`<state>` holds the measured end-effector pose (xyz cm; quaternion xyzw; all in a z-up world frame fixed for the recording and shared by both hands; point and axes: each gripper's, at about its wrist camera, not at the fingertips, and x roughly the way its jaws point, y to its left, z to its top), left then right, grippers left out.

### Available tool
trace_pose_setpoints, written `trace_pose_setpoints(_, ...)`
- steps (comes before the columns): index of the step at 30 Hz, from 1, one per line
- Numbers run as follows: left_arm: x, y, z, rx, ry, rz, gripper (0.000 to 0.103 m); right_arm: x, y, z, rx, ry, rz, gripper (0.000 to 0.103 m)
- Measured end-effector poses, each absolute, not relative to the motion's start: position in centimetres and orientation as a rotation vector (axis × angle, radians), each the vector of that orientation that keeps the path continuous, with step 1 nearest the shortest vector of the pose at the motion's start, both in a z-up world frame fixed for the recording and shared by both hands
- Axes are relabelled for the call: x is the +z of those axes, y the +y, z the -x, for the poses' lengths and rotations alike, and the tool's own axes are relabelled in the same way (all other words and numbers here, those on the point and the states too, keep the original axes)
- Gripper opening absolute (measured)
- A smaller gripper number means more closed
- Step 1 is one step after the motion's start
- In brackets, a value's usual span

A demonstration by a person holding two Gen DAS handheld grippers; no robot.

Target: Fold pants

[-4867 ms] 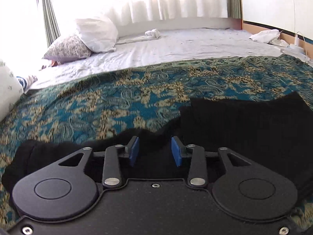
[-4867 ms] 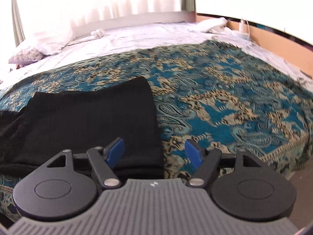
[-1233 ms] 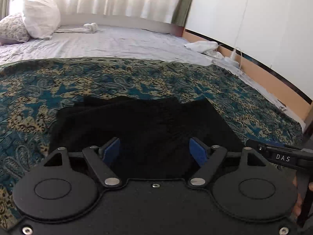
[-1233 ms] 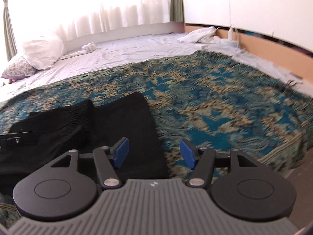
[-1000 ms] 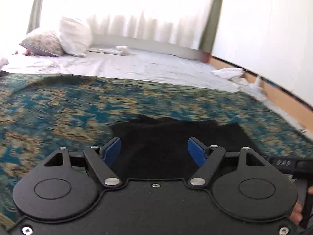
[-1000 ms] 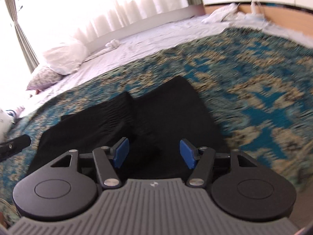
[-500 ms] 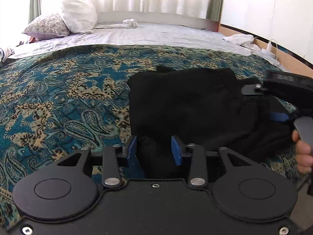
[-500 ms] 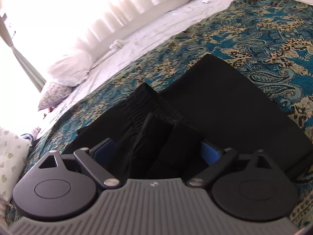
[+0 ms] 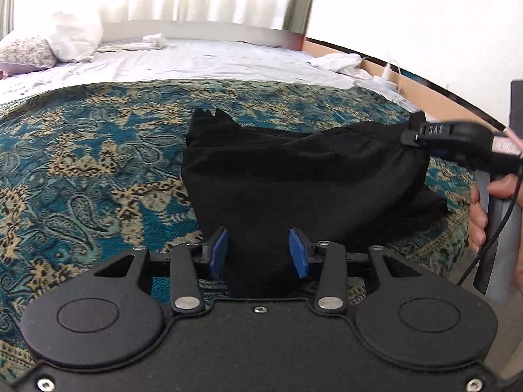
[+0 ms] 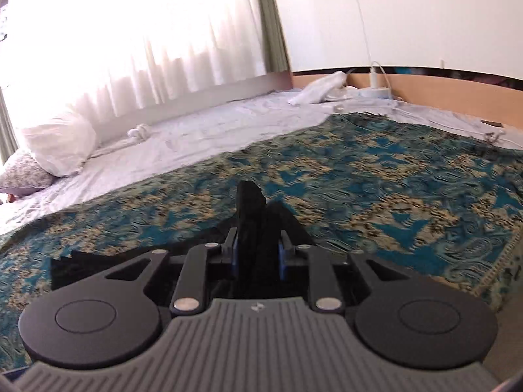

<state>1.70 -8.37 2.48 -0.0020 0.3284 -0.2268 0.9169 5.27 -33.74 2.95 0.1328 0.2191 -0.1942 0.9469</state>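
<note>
On the left, the teal and tan paisley bedspread (image 9: 81, 163) lies bare under the lifted load, with a white pillow (image 9: 75, 39) far off by the curtained window. The black soft-fabric pants (image 9: 294, 176) hang bunched in the middle of the near half of the bed, raised between both tools, their far edge trailing on the spread.

The main risk, as I judge it, is a slip. The left gripper (image 9: 258, 250) has a thick wad of cloth between its blue pads (image 9: 218, 251); its jaws have just eased slightly wider, and the fabric fills the gap and touches both pads, so it looks clamped, though not tightly. If the hands pull apart, that wad could slide out and the half-made fold would collapse. A second risk is that the layers already look uneven, so laying them down now would leave a crooked fold.

To the right, the right gripper (image 10: 256, 258) has just been closing, and its jaws stand narrow on an upright ridge of the same black cloth, firmly pinched. In the left camera's view it holds the garment's right corner high, a person's hand (image 9: 483, 209) wrapped round its grip. Both tools tilt moderately downward toward the bed.
</note>
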Motion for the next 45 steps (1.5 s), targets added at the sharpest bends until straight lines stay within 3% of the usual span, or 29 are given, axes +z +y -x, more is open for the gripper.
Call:
trace_pose_setpoints(5,2.0,-9.3,-1.5,-0.488,0.727,-0.015,0.040,-0.3,-36.1,-4.4,-0.434,0.547,-0.295,0.030)
trace_pose_setpoints(7,2.5,-9.0,-1.4,-0.482,0.704,-0.016,0.040,0.0,-36.2,-4.2,-0.432,0.551,-0.306,0.038)
trace_pose_setpoints(8,3.0,-8.8,-1.6,-0.477,0.685,-0.009,0.040,0.3,-36.3,-4.1,-0.440,0.547,-0.308,0.051)
trace_pose_setpoints(9,3.5,-8.5,-2.1,-0.468,0.663,-0.002,0.040,0.7,-36.2,-4.0,-0.440,0.540,-0.311,0.057)
trace_pose_setpoints(11,4.8,-8.1,-3.5,-0.444,0.626,0.000,0.040,1.7,-35.7,-3.4,-0.448,0.509,-0.299,0.065)
trace_pose_setpoints(15,6.9,-7.8,-7.9,-0.417,0.603,0.020,0.030,4.5,-33.1,-2.1,-0.468,0.407,-0.172,0.076)
trace_pose_setpoints(20,7.0,-9.3,-12.8,-0.491,0.683,0.013,0.012,4.9,-29.0,-2.4,-0.253,0.441,-0.148,0.076)
trace_pose_setpoints(21,6.7,-9.9,-13.4,-0.512,0.697,-0.001,0.010,4.5,-28.1,-2.8,-0.197,0.464,-0.153,0.071)
trace_pose_setpoints(24,5.3,-11.9,-14.7,-0.543,0.739,-0.078,0.010,2.8,-25.2,-4.0,-0.067,0.530,-0.148,0.062)
trace_pose_setpoints(31,2.1,-13.7,-19.4,-0.424,0.765,-0.126,0.003,-0.3,-22.1,-6.0,0.084,0.644,-0.141,0.057)
trace_pose_setpoints(42,1.9,-14.0,-25.3,-0.284,0.703,-0.102,0.004,-0.8,-22.0,-5.3,0.119,0.641,-0.075,0.060)
trace_pose_setpoints(45,1.8,-13.5,-26.3,-0.201,0.711,-0.115,0.011,-0.8,-22.2,-5.0,0.127,0.632,-0.076,0.061)
